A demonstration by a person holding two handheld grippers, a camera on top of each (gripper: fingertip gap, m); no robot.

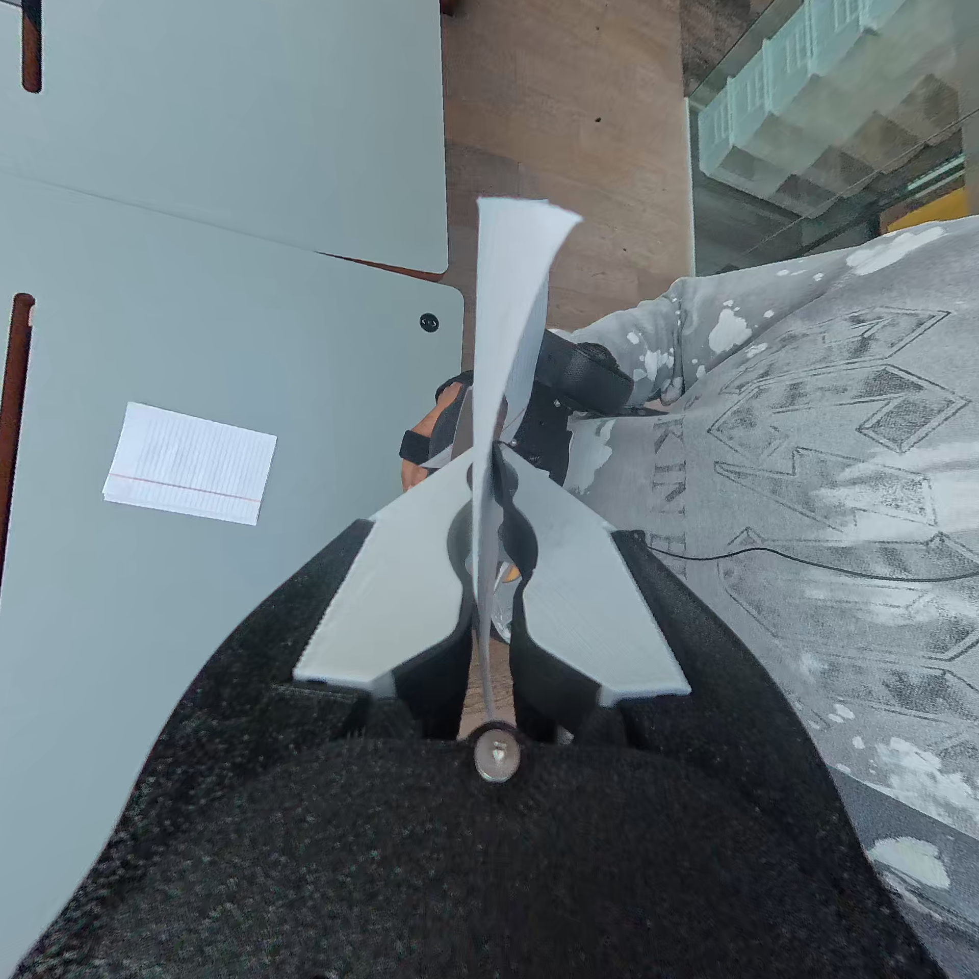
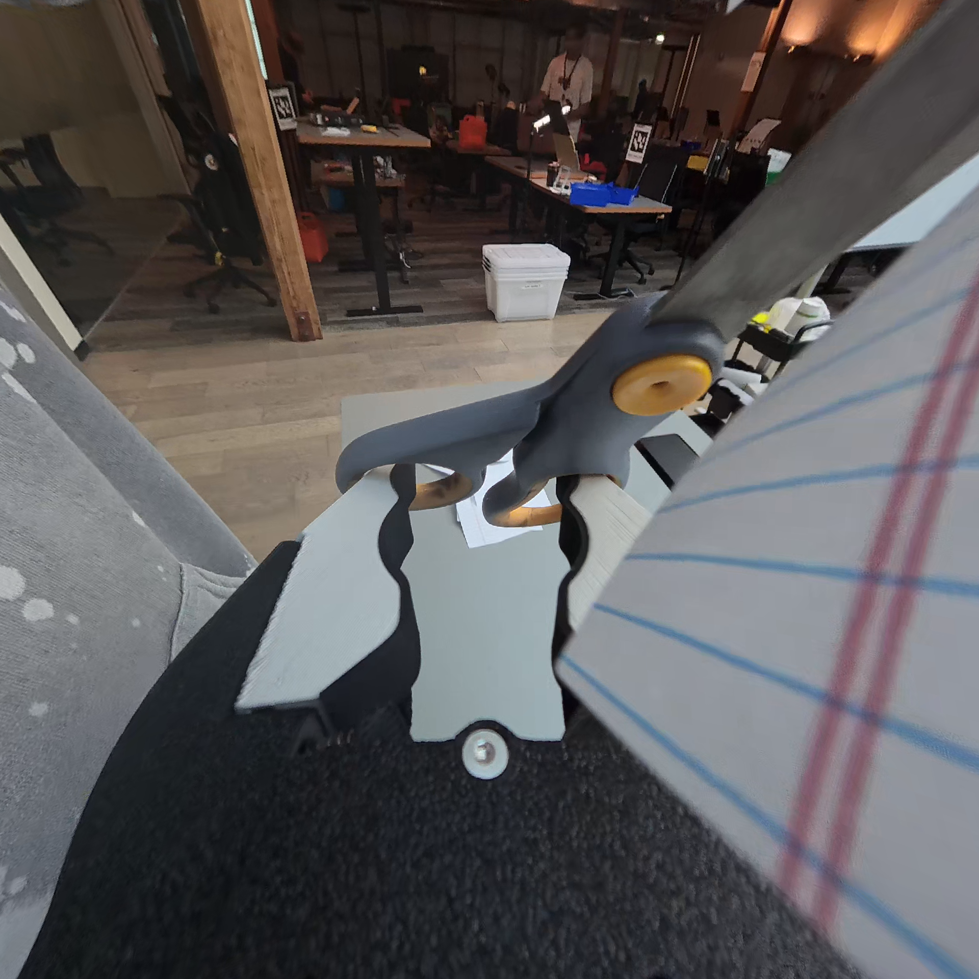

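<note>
Paper (image 1: 495, 402), a lined sheet, stands edge-on in the left wrist view, pinched between the pressed-together fingers of the left gripper (image 1: 490, 477). Its long axis runs straight ahead from that gripper, away from the camera, and the far end curls and fans out over the floor (image 1: 561, 132). In the right wrist view the same sheet fills the right side, blue rules and a red margin close to the lens, slanting up and away.

Scissors (image 2: 572, 424) sit just left of the sheet in the right wrist view. Dark grey handles, orange pivot cap, orange-lined loops. The right gripper (image 2: 487, 492) has a finger tip through each loop, so it is spread apart inside the handles and carries the scissors that way. The blade points up and to the right, running along the sheet's upper edge; whether the blade touches paper I cannot tell, the area is blurred.

So paper lies to the right of the right gripper, blade axis roughly along the sheet's edge, and the left gripper holds the sheet's near end.

Counter (image 1: 212, 609), pale grey, lies to the left in the left wrist view, with a second lined sheet (image 1: 190, 463) flat on it, well apart from both grippers. A person's grey spattered sweatshirt (image 1: 794, 477) fills the right side there.
</note>
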